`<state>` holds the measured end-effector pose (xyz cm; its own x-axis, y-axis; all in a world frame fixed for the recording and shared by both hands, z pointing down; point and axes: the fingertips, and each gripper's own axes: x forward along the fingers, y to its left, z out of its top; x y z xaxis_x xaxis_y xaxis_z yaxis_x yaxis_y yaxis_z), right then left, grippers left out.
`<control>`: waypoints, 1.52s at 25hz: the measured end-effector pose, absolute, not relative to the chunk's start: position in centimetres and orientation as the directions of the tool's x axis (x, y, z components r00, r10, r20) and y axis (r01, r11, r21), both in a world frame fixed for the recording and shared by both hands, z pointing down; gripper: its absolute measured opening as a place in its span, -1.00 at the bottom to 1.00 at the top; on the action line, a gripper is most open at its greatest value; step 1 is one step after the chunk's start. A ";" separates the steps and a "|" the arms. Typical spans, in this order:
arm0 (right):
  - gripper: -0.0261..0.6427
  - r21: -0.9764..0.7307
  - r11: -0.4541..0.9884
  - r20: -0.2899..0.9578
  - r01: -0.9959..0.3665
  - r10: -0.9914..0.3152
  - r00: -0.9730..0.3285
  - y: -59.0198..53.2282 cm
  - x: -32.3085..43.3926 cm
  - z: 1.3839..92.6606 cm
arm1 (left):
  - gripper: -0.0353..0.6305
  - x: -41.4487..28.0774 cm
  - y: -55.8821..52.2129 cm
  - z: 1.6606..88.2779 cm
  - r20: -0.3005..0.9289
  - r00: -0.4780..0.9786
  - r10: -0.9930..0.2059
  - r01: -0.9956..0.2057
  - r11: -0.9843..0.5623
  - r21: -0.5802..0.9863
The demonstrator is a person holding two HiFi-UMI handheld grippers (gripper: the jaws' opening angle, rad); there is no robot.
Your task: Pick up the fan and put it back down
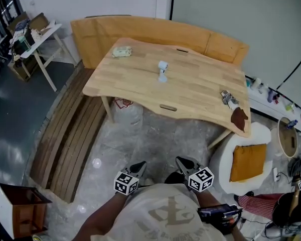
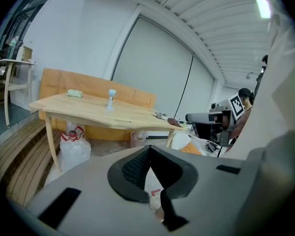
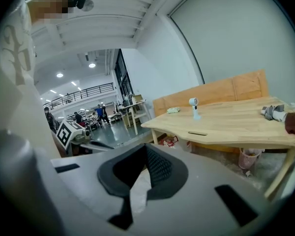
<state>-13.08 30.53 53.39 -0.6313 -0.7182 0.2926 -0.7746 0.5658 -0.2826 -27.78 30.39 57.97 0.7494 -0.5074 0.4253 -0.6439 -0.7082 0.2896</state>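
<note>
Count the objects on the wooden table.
4: a pale green bundle at the far left corner, the white fan at centre, a grey object near the right edge, a brown piece at the near right corner. None looks hidden.

Right gripper (image 3: 146, 151) jaws together; fan (image 3: 194, 106) upright on wooden table (image 3: 236, 124), well apart from gripper.

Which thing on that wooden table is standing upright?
The small white fan in the middle of the table; the pale green bundle and the brown piece at the right edge lie flat.
</note>
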 end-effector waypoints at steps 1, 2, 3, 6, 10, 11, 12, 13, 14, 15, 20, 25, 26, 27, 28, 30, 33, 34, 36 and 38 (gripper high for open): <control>-0.88 -0.282 0.561 0.293 -0.778 -0.722 -0.627 30.4 -12.8 53.3 | -0.86 -27.6 30.3 58.1 0.427 0.751 -0.503 -0.641 -0.709 0.292; -0.88 -0.283 0.554 0.294 -0.783 -0.727 -0.621 30.3 -12.4 53.2 | -0.86 -27.3 30.3 58.2 0.429 0.753 -0.499 -0.639 -0.711 0.295; -0.88 -0.284 0.546 0.295 -0.789 -0.733 -0.613 30.2 -12.0 53.2 | -0.86 -27.0 30.2 58.3 0.432 0.755 -0.494 -0.636 -0.713 0.296; -0.88 -0.298 0.507 0.308 -0.809 -0.750 -0.585 30.3 -10.4 54.1 | -0.86 -25.8 30.0 58.8 0.445 0.761 -0.472 -0.624 -0.722 0.299; -0.88 -0.324 0.467 0.326 -0.823 -0.761 -0.561 30.4 -7.8 55.2 | -0.86 -23.5 29.4 59.2 0.472 0.766 -0.436 -0.605 -0.737 0.301; -0.88 -0.328 0.465 0.327 -0.822 -0.760 -0.561 30.4 -7.0 55.3 | -0.86 -22.6 29.2 59.3 0.476 0.768 -0.428 -0.600 -0.741 0.302; -0.88 -0.332 0.467 0.326 -0.820 -0.759 -0.564 30.4 -6.1 55.4 | -0.86 -21.5 29.0 59.3 0.477 0.772 -0.421 -0.594 -0.745 0.303; -0.88 -0.336 0.470 0.323 -0.816 -0.757 -0.568 30.3 -5.3 55.4 | -0.86 -20.3 28.7 59.3 0.478 0.775 -0.413 -0.587 -0.750 0.304; -0.88 -0.340 0.472 0.321 -0.813 -0.755 -0.572 30.1 -4.5 55.5 | -0.86 -19.2 28.4 59.3 0.480 0.778 -0.406 -0.582 -0.754 0.305; -0.88 -0.345 0.471 0.321 -0.812 -0.754 -0.574 29.9 -3.8 55.6 | -0.86 -18.1 28.1 59.2 0.482 0.780 -0.400 -0.577 -0.757 0.306; -0.88 -0.368 0.466 0.323 -0.805 -0.747 -0.580 27.9 0.0 55.9 | -0.86 -13.3 26.2 58.6 0.488 0.779 -0.393 -0.578 -0.751 0.319; -0.88 -0.384 0.486 0.307 -0.785 -0.735 -0.605 25.0 3.7 55.8 | -0.86 -9.3 24.1 58.3 0.508 0.764 -0.397 -0.589 -0.750 0.300; -0.88 -0.386 0.491 0.303 -0.781 -0.732 -0.611 24.5 4.5 55.8 | -0.86 -8.5 23.6 58.3 0.511 0.760 -0.401 -0.594 -0.748 0.296; -0.88 -0.388 0.497 0.300 -0.776 -0.728 -0.616 23.9 5.3 55.9 | -0.86 -7.7 23.2 58.3 0.515 0.756 -0.404 -0.598 -0.747 0.291; -0.88 -0.389 0.503 0.297 -0.772 -0.725 -0.621 23.4 6.1 55.8 | -0.86 -6.9 22.6 58.3 0.520 0.751 -0.407 -0.601 -0.746 0.285; -0.88 -0.391 0.513 0.291 -0.764 -0.719 -0.632 22.2 7.6 55.8 | -0.86 -5.3 21.6 58.0 0.524 0.745 -0.413 -0.606 -0.746 0.274; -0.88 -0.393 0.531 0.293 -0.751 -0.701 -0.650 21.1 9.5 55.7 | -0.86 -3.7 20.4 57.3 0.527 0.731 -0.434 -0.625 -0.736 0.261; -0.88 -0.394 0.538 0.295 -0.745 -0.694 -0.657 20.8 10.1 55.7 | -0.86 -3.4 20.1 57.1 0.529 0.723 -0.444 -0.635 -0.729 0.256; -0.88 -0.396 0.549 0.293 -0.736 -0.685 -0.668 20.1 11.2 55.6 | -0.86 -2.8 19.2 56.8 0.531 0.709 -0.464 -0.652 -0.718 0.243; -0.88 -0.402 0.551 0.285 -0.731 -0.684 -0.672 18.9 12.4 55.6 | -0.86 -2.0 18.2 56.5 0.533 0.699 -0.476 -0.662 -0.713 0.232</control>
